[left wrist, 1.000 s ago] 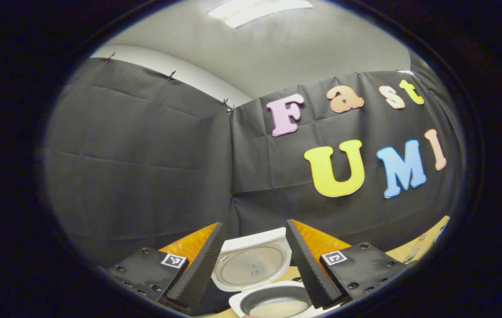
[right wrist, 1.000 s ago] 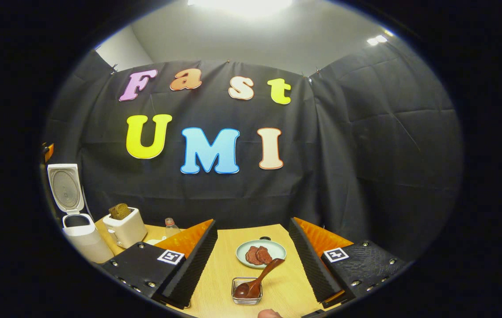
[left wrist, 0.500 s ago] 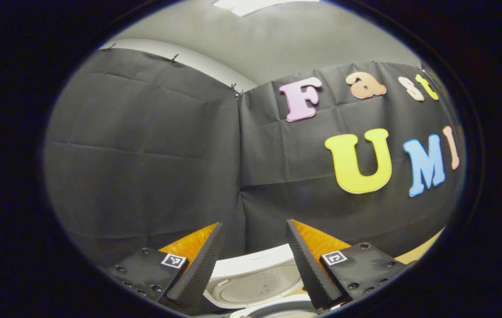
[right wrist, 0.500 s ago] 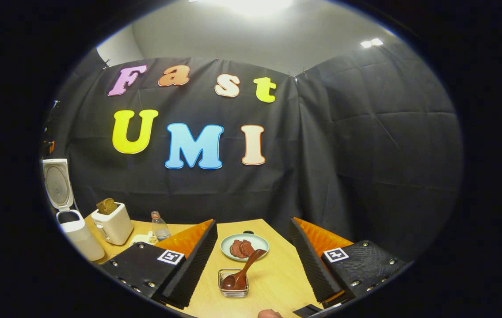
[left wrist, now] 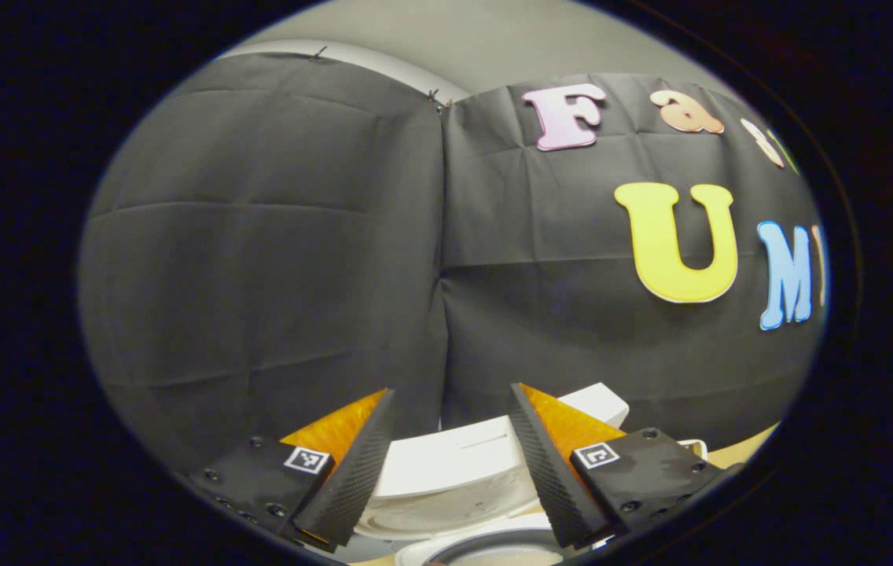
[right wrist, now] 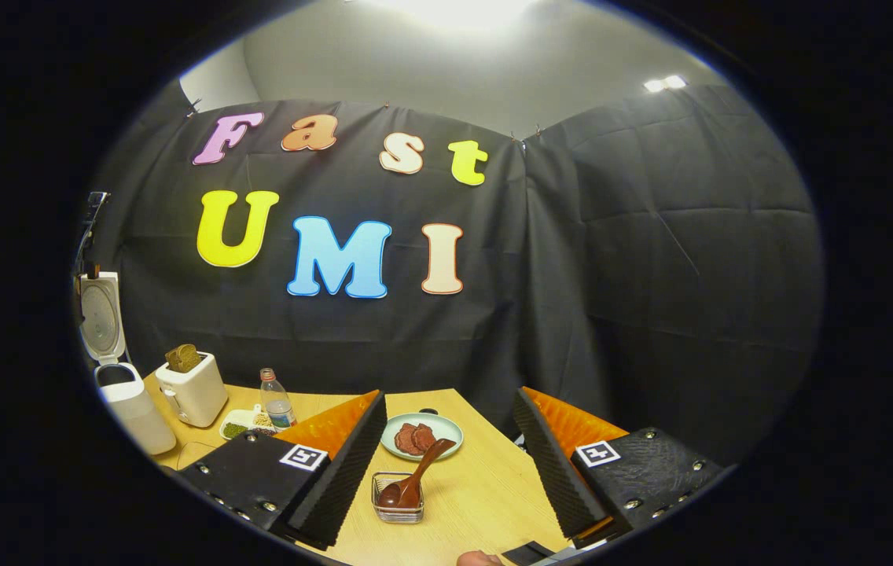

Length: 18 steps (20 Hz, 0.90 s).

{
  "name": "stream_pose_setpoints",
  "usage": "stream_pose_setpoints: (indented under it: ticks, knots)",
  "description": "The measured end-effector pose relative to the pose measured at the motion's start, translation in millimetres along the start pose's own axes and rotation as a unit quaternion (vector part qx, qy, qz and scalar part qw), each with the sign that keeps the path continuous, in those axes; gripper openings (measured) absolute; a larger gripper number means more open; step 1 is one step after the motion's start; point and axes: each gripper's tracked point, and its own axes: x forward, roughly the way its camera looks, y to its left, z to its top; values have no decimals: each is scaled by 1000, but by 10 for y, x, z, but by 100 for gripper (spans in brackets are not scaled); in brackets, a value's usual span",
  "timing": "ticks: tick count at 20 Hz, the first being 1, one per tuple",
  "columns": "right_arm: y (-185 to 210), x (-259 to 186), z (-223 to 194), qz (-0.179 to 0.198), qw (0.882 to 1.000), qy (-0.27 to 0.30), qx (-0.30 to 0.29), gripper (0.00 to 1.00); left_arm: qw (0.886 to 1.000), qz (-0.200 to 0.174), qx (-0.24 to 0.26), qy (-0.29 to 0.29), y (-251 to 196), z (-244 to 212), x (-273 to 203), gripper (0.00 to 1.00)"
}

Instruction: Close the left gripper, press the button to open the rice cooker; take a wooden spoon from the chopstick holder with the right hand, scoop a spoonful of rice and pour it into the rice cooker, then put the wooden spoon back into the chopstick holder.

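The white rice cooker stands open. In the left gripper view its raised lid (left wrist: 454, 464) fills the gap between my fingers, and the rim of the inner pot (left wrist: 486, 546) shows at the bottom edge. My left gripper (left wrist: 450, 389) is open, close over the cooker, holding nothing. In the right gripper view the same cooker (right wrist: 128, 405) stands at the far left of the table. The dark wooden spoon (right wrist: 415, 479) leans in a small clear holder (right wrist: 398, 511) just ahead of my right gripper (right wrist: 449, 393), which is open and apart from it.
On the wooden table (right wrist: 478, 487) a pale plate (right wrist: 446, 428) with reddish slices lies behind the holder. A white toaster (right wrist: 193, 387) with bread, a small bottle (right wrist: 277, 401) and a divided dish (right wrist: 246, 424) stand left of it. Black cloth walls close the back and right.
The left gripper has come closer to the cooker, whose lid now looks larger and the pot lower in view. The right gripper has shifted, so the spoon holder sits further left. Both stay open.
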Motion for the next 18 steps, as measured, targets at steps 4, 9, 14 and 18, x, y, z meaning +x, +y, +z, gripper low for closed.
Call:
stream_pose_setpoints:
  ticks: [4, 9, 14, 18]
  knots:
    - [10, 2, 33, 10, 1000, -6, -3, 99, 1000, -10, 3, 12, -55, -20, -105, 98]
    - [14, 52, 47, 24, 1000, -6, 8, 99, 1000, -19, 15, 10, -214, -77, -456, 98]
    - [-75, 113, 26, 36, 999, -5, 3, 97, 999, -30, 27, 15, -401, -188, -755, 98]
    - [-160, 160, 29, 43, 999, -4, 8, 98, 999, -35, 31, 25, -500, -327, -1011, 100]
